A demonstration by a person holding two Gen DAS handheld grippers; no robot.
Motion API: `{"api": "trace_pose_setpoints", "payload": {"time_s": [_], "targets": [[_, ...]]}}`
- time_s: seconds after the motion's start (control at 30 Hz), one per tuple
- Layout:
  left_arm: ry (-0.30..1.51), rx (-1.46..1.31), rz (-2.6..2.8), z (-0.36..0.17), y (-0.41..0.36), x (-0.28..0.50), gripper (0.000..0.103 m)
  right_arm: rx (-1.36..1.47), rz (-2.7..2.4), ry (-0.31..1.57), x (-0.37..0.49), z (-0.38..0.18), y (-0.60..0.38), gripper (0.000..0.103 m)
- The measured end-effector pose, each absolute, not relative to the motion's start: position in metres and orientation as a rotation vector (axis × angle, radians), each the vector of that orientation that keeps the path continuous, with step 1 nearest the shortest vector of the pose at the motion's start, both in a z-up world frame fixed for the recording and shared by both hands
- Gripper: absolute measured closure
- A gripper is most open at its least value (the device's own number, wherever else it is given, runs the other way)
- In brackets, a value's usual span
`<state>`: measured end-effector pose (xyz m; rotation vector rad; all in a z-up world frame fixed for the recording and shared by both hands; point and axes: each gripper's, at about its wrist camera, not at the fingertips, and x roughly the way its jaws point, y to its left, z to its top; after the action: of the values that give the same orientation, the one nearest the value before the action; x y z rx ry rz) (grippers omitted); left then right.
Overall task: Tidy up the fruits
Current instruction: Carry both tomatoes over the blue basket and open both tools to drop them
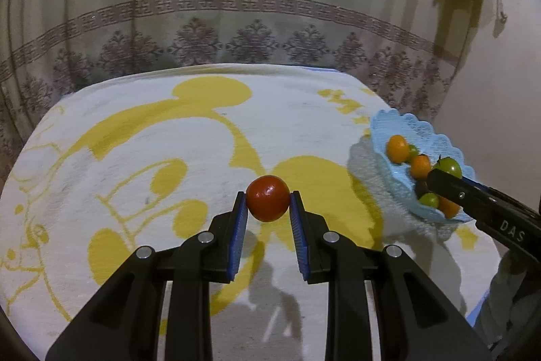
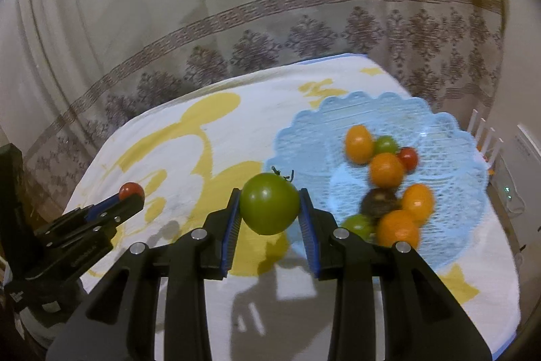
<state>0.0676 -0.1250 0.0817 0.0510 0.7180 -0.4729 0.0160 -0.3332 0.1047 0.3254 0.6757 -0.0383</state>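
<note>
My left gripper [image 1: 267, 197] is shut on a red tomato [image 1: 267, 198] and holds it above the table's middle; it also shows in the right wrist view [image 2: 130, 192] at the left. My right gripper [image 2: 269, 197] is shut on a green tomato [image 2: 269, 208], just left of the light blue basket [image 2: 338, 117]. The basket holds several orange fruits [image 2: 387, 170], small green ones [image 2: 385, 144], a small red one [image 2: 408, 157] and a dark one [image 2: 378, 202]. In the left wrist view the basket [image 1: 382, 127] sits at the right with the right gripper's green tomato [image 1: 449, 166] over it.
The table is covered by a white cloth with a yellow cartoon print [image 1: 169, 141]. A patterned curtain [image 1: 236, 22] hangs close behind the table. A white wall with a socket strip [image 2: 507, 185] lies at the far right.
</note>
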Motion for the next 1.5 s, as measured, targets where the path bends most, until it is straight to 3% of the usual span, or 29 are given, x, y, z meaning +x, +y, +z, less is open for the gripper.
{"api": "trace_pose_setpoints", "payload": {"time_s": [0.53,1.23,1.27,1.33,1.5], "targets": [[0.713,0.083,-0.673,0.1,-0.196,0.061,0.077,0.428,-0.147,0.646,-0.008,0.097,-0.404,0.069],[0.742,0.167,-0.77,0.083,-0.271,0.061,0.076,0.44,-0.219,0.636,-0.008,0.089,-0.429,0.069],[0.748,0.168,-0.767,0.082,-0.271,0.062,0.076,0.44,-0.22,0.636,-0.008,0.089,-0.43,0.069],[0.747,0.165,-0.756,0.08,-0.271,0.063,0.064,0.442,-0.223,0.635,-0.008,0.089,-0.431,0.069],[0.734,0.167,-0.745,0.081,-0.268,0.063,0.062,0.445,-0.223,0.637,-0.008,0.089,-0.43,0.068]]}}
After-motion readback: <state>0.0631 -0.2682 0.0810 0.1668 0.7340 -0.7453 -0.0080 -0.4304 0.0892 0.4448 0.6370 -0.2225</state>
